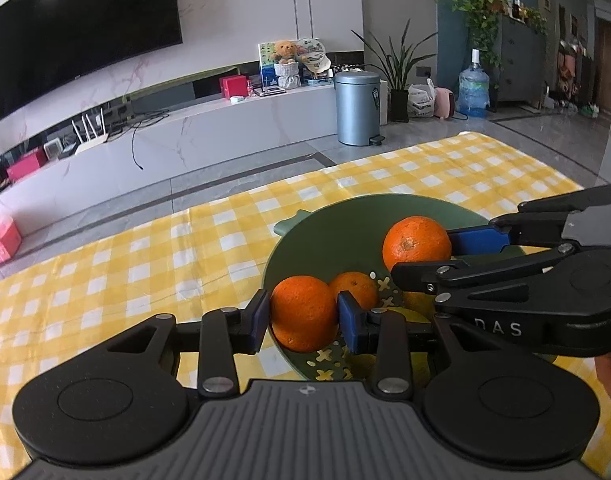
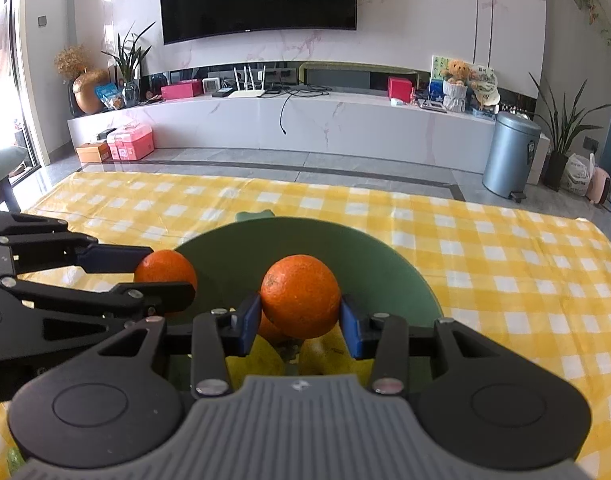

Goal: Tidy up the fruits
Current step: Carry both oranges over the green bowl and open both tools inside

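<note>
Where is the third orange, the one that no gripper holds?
In the left wrist view, the free orange lies in the green bowl, just right of the left gripper's orange.

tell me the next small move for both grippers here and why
Probably lower and open. The left gripper and right gripper each pinch an orange over the green bowl, where a third orange already lies, so the left orange and right orange look ready to release.

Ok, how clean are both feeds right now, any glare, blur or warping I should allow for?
Left wrist view: heavy fisheye, TV and floor lines bow; the orange in the left tongs is sharp, the background soft. Right wrist view: window at far left blows out white; the orange in the right tongs is sharp, and the bowl shows no glare.
</note>
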A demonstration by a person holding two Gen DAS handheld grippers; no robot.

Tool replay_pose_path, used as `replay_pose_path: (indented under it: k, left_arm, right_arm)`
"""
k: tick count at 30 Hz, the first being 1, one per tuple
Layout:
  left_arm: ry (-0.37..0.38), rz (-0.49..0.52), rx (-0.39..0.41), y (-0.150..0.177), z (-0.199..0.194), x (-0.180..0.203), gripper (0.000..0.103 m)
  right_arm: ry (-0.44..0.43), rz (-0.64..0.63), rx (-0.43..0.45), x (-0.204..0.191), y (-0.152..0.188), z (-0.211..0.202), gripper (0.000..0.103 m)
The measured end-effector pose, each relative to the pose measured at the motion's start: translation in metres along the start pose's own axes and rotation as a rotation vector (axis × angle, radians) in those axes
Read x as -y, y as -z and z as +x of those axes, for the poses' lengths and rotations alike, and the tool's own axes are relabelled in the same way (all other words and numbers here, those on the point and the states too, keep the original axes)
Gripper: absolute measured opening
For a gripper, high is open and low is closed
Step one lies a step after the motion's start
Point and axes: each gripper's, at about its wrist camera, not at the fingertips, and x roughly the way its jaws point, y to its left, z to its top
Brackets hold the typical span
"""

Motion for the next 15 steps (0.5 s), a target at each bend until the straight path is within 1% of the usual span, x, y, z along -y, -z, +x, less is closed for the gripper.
replay_pose_path:
  k: [2,8,10,15]
  left_arm:
    - [-0.008,0.013,0.004,0.0,0.001,0.002,0.042]
    - [-0.02,0.005,0.013,0.002,0.002,-0.001,0.049]
    - [-0.024,-0.01,0.004,0.003,0.004,-0.004,0.049]
    - [-0.01,-0.07,0.001,0.005,0.005,-0.014,0.049]
  right_arm:
    - [-0.006,0.004,-0.008,0.0,0.001,0.003,0.04]
    - [-0.023,0.044,-0.027,0.005,0.002,0.008,0.04]
    - [-0.022,0.048,-0.035,0.006,0.003,0.009,0.041]
    - [-0.015,0.012,-0.03,0.001,0.005,0.01,0.042]
